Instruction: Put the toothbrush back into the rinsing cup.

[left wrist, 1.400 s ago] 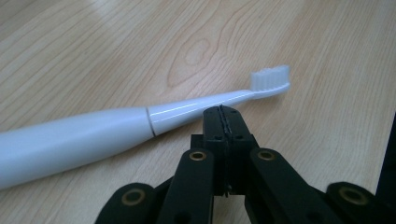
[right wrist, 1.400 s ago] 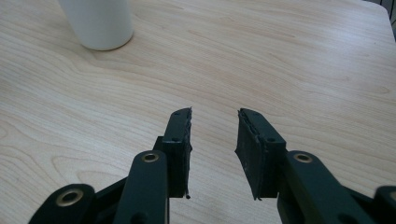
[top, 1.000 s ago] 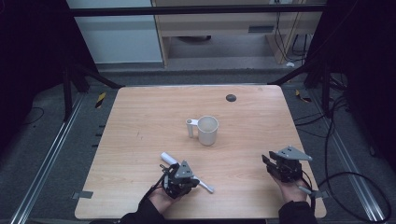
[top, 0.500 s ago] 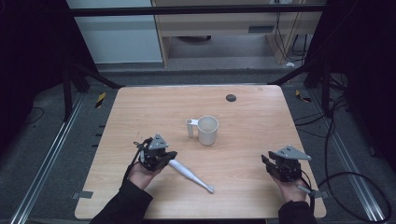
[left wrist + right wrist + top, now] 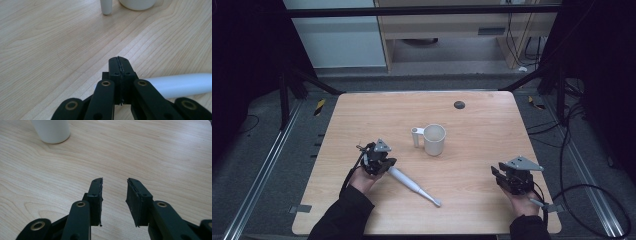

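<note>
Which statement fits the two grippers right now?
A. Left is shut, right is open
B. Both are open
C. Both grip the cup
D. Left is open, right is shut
A: the left gripper has its fingers pressed together holding nothing, while the right gripper shows a clear gap between its fingers.

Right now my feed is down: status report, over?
Left gripper shut, empty. Right gripper open, empty. White wand flat on table beside left gripper. Mug upright, nothing blocking.

A white mug (image 5: 434,139) stands mid-table (image 5: 362,115), handle to its left. A white toothbrush (image 5: 413,186) lies flat, its thick end beside the left gripper (image 5: 378,159). The right gripper (image 5: 511,176) sits near the table's right edge, well apart from both.
</note>
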